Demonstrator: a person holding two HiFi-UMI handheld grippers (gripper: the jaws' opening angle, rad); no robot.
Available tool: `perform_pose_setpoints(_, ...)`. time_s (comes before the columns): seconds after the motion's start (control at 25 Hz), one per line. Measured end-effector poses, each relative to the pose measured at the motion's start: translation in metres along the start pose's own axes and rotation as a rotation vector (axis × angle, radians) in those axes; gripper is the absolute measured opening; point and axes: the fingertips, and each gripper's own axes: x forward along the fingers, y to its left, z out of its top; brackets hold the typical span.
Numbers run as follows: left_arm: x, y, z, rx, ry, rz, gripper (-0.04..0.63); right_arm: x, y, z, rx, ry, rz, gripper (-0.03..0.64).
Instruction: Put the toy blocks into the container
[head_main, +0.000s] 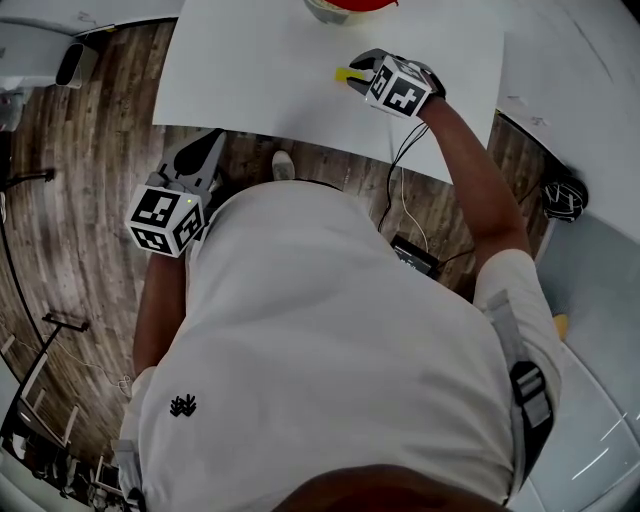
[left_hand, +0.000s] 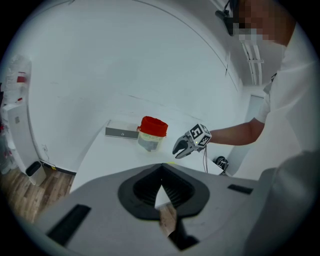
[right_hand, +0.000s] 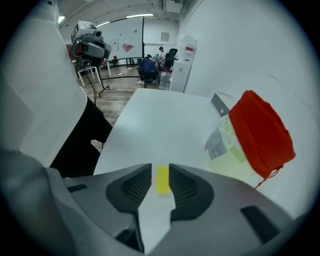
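Yellow toy block (right_hand: 162, 180), lying flat on the white counter (right_hand: 160, 125), the only block I can see. It sits between the fingers (right_hand: 187, 187) of my right gripper (head_main: 362, 72), which stand apart on either side of it with a gap showing, so it is straddled but not yet gripped. The container (right_hand: 235, 150), with red cover (right_hand: 260, 132), stands near on the same counter; I cannot see what it holds. My left gripper (left_hand: 161, 167) hangs off the counter edge over the wood floor (head_main: 90, 200), fingers closed on nothing. Judged stage: grasp pending; lift, carry and drop into the container remain.
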Motion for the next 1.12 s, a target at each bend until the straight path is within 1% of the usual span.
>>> perform_pose_setpoints(0.08, -0.002, 0.000, 0.000, -0.001, 0.001, 0.005, 0.006, 0.015, 0.000, -0.011, 0.020, 0.020, 0.012, 0.123)
perform_pose_setpoints(0.24, -0.005, 0.000, -0.006, -0.012, 0.010, 0.019, 0.006, 0.039, -0.003, -0.032, 0.034, 0.069, 0.017, 0.138)
perform_pose_setpoints(0.44, -0.009, 0.000, -0.013, -0.020, 0.027, 0.034, 0.006, 0.058, -0.006, -0.045, 0.028, 0.121, 0.040, 0.162)
perform_pose_setpoints(0.68, -0.011, -0.001, -0.011, -0.025, 0.025, 0.046, 0.006, 0.071, -0.009, -0.050, 0.007, 0.148, 0.063, 0.159)
perform_pose_setpoints(0.8, -0.010, 0.000, -0.010, -0.024, 0.029, 0.048, 0.006, 0.073, -0.009, -0.051, -0.010, 0.153, 0.074, 0.135)
perform_pose_setpoints(1.12, -0.019, 0.001, -0.010, -0.011, 0.017, 0.042, 0.006, 0.054, -0.005, -0.039, 0.006, 0.131, 0.063, 0.129)
